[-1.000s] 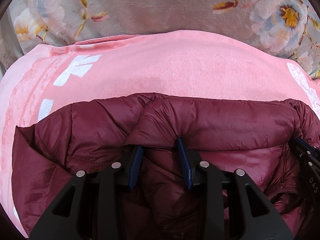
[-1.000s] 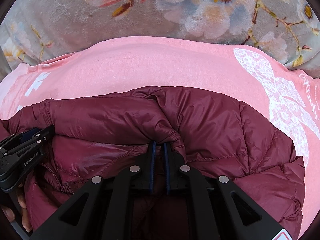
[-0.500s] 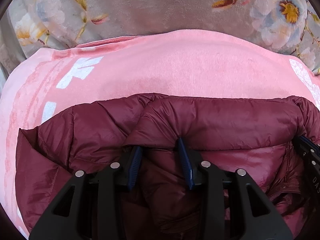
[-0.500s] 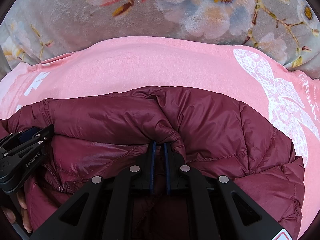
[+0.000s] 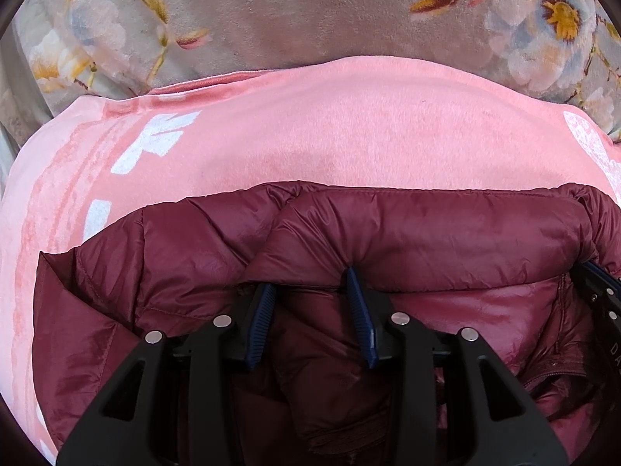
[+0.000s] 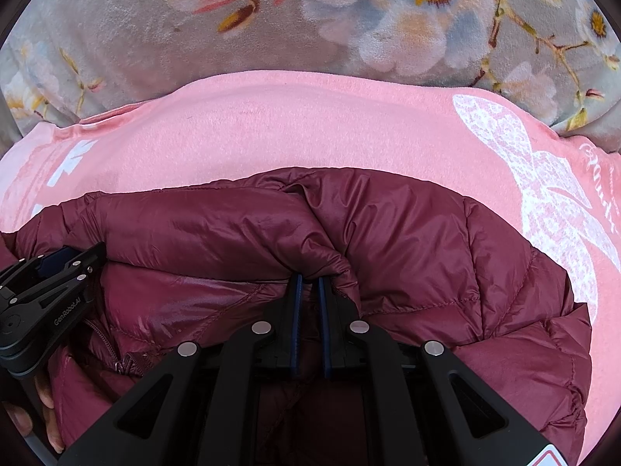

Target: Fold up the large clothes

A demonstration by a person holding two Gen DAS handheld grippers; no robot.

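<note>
A maroon puffer jacket [image 5: 446, 233] lies on a pink blanket [image 5: 349, 124], with its near part folded up and over. It also shows in the right wrist view [image 6: 427, 233]. My left gripper [image 5: 310, 283] stands open, with a fold of the jacket lying between its blue pads. My right gripper [image 6: 308, 277] is shut on a fold of the jacket's edge. The left gripper shows at the left edge of the right wrist view [image 6: 46, 283]. The right gripper shows at the right edge of the left wrist view [image 5: 601, 299].
The pink blanket [image 6: 310, 128] has white printed marks [image 6: 543, 178] and lies on a grey floral bedspread [image 6: 271, 19], which fills the far side in both views [image 5: 310, 11]. A person's fingers [image 6: 42, 396] show at the lower left.
The left gripper has drawn slightly back and left; the jacket fold stays between its open pads. The right gripper keeps its hold and has hardly moved.
</note>
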